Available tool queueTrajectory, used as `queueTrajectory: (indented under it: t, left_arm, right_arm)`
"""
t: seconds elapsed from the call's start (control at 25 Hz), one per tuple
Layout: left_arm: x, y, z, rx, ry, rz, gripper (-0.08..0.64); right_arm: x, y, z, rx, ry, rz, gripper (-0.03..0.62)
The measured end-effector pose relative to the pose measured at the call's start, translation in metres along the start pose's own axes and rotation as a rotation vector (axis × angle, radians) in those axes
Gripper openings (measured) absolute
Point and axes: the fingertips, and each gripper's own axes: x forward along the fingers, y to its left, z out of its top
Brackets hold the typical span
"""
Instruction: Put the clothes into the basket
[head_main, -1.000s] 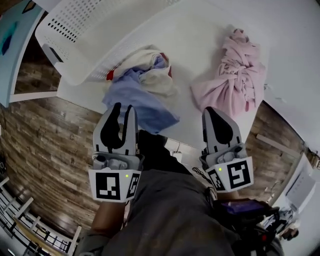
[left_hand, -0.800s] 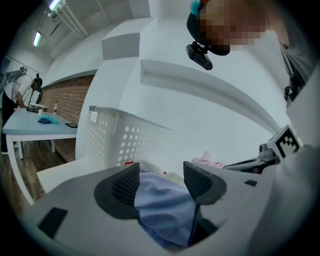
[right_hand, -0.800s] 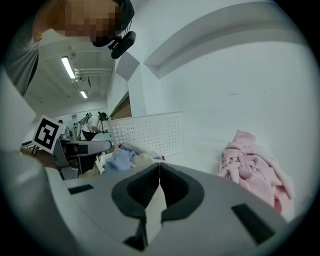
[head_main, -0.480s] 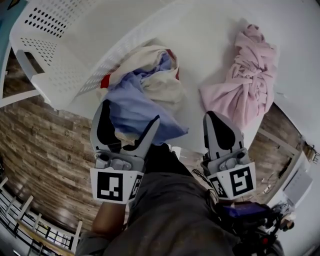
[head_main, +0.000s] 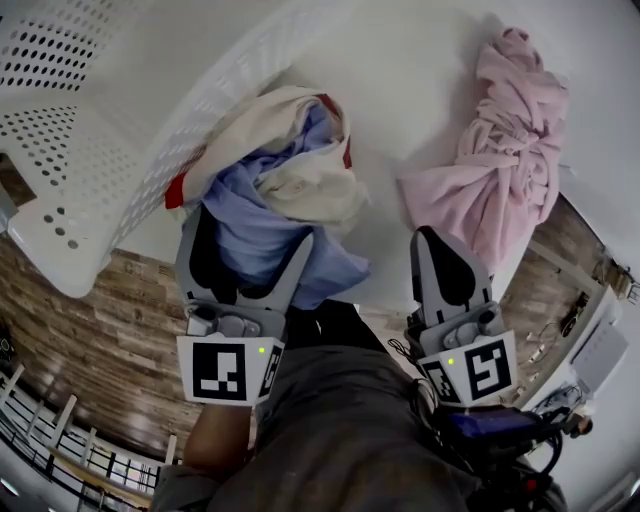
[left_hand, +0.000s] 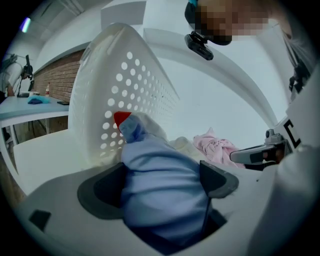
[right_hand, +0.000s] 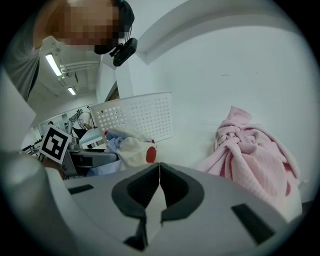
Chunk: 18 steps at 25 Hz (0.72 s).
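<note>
Head view: white perforated basket (head_main: 100, 150) on the table (head_main: 400, 70). A heap of blue cloth (head_main: 245, 215) and cream cloth (head_main: 310, 185) lies just beside the basket. The pink cloth (head_main: 500, 170) is well apart from the basket.

Left gripper view: the left gripper (left_hand: 160, 175) jaws have just been opening and now stand wide. Blue cloth bulges between them, unsqueezed.

Right gripper view: the right gripper (right_hand: 159, 167) jaws are closed together, nothing between. The pink cloth lies on the side away from the basket.
</note>
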Motion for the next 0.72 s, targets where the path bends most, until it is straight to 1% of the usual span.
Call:
queueTrajectory:
  t: [0.08,0.2,0.32,0.44,0.52,0.6,0.72]
  left_arm:
    - [0.0033,-0.0020,-0.0056,0.035,0.045,-0.002,0.478]
    - [0.0033,-0.0014,-0.0106,0.078,0.097,-0.006,0.406]
    - [0.0022,0.0011,-0.0100,0.090,0.110,-0.003,0.363]
    - [0.0020,0.0039,-0.0108,0.091,0.130,0.007,0.300]
    - [0.0022,0.0057,-0.0095,0.086,0.127,0.008,0.257]
    - [0.0021,0.0068,-0.0060,0.083,0.106,0.005,0.207]
    - [0.0010,0.0065,-0.0032,0.076,0.086,0.011,0.158]
  right_arm:
    - [0.0005,-0.0028,-0.0035,0.009,0.010,-0.007,0.009]
    - [0.0029,-0.0036,-0.0041,0.019,0.012,-0.016,0.009]
    - [0.0051,-0.0022,-0.0049,0.031,0.019,-0.015,0.009]
    - [0.0060,-0.0003,-0.0045,0.036,0.023,-0.009,0.009]
    - [0.0058,0.0003,-0.0023,0.039,0.016,-0.005,0.009]
    - [0.0042,-0.0003,-0.0003,0.040,0.008,-0.005,0.009]
    - [-0.0005,-0.0028,0.0029,0.037,-0.002,-0.011,0.009]
